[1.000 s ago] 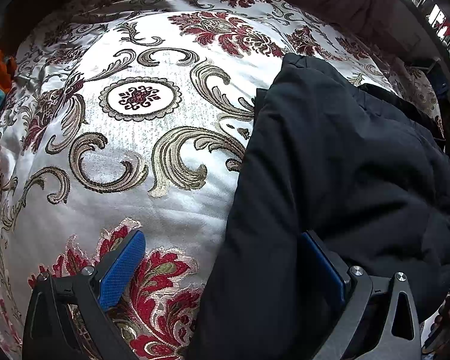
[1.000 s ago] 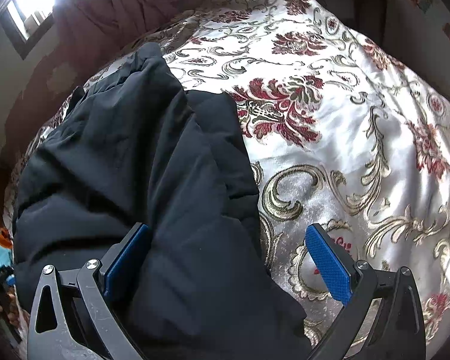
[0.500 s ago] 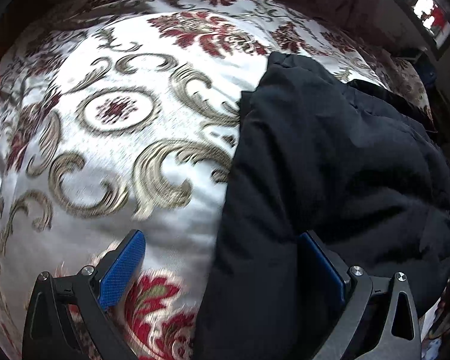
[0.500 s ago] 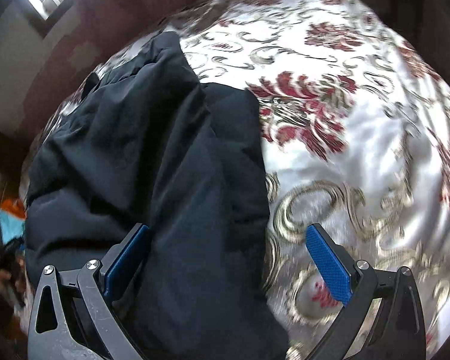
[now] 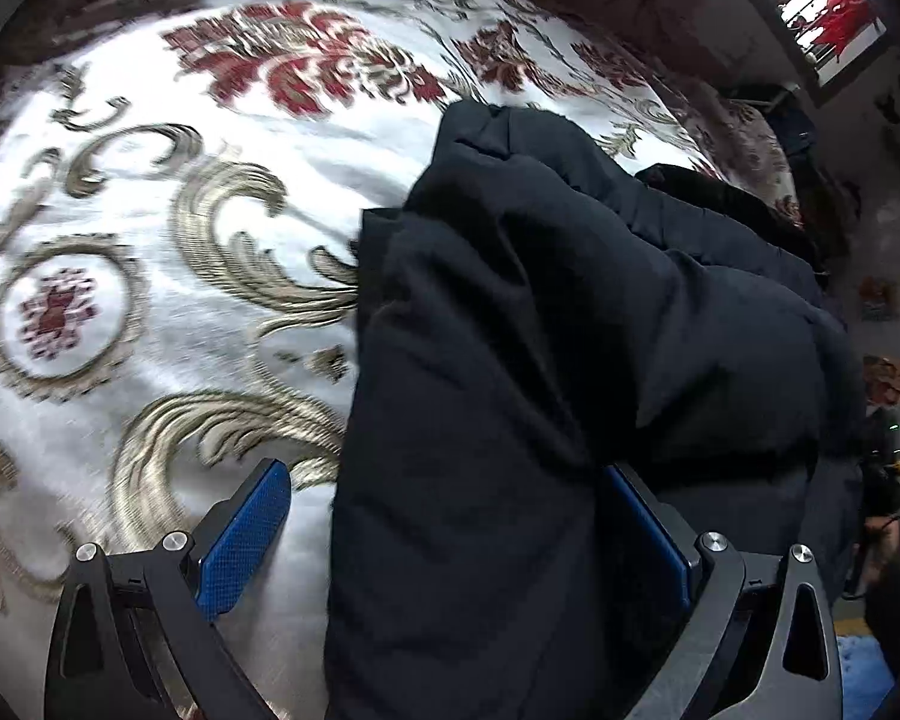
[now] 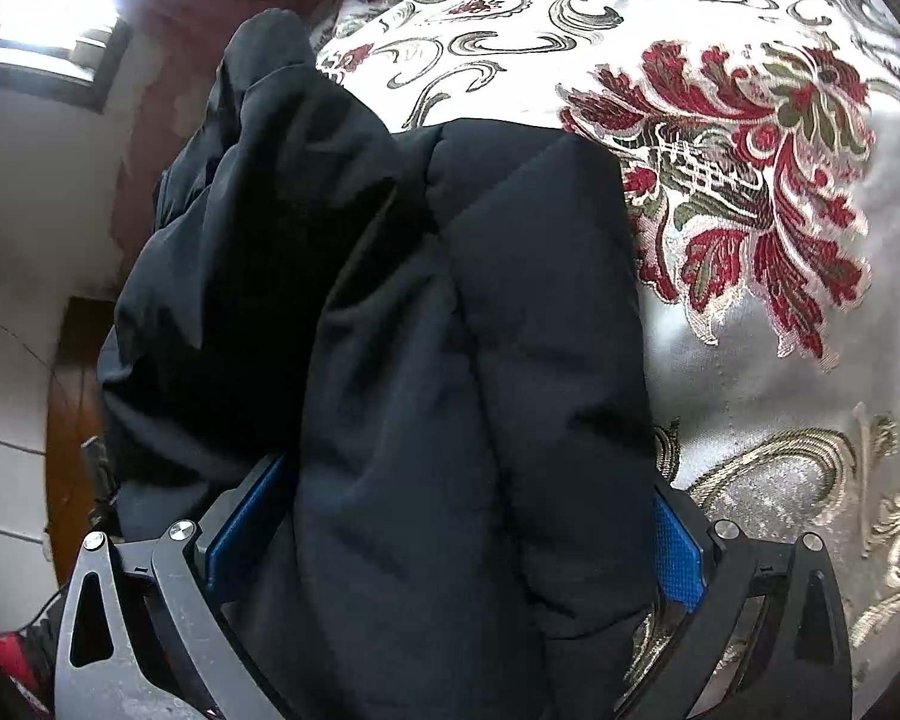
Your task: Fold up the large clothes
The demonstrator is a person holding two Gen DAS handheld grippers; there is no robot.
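Observation:
A large black padded jacket point(image 5: 570, 360) lies bunched on a white bedspread with red and gold patterns point(image 5: 150, 330). My left gripper point(image 5: 444, 528) is open, with the jacket's left edge between its blue pads; the right pad point(image 5: 648, 534) is pressed into the fabric. In the right wrist view the jacket point(image 6: 450, 330) fills the gap of my right gripper point(image 6: 450, 528), which is open wide around a thick fold. Both its blue pads point(image 6: 678, 552) touch or sit beside the fabric.
The bedspread point(image 6: 780, 300) stretches to the right of the jacket. A window point(image 6: 48, 42) and pale wall lie at left, with a wooden piece point(image 6: 72, 420) below. Another window point(image 5: 810, 0) shows at upper right in the left wrist view.
Both grippers moved forward and in over the jacket. The right gripper now straddles a thick fold that earlier lay only by its left pad. The jacket has bunched up taller.

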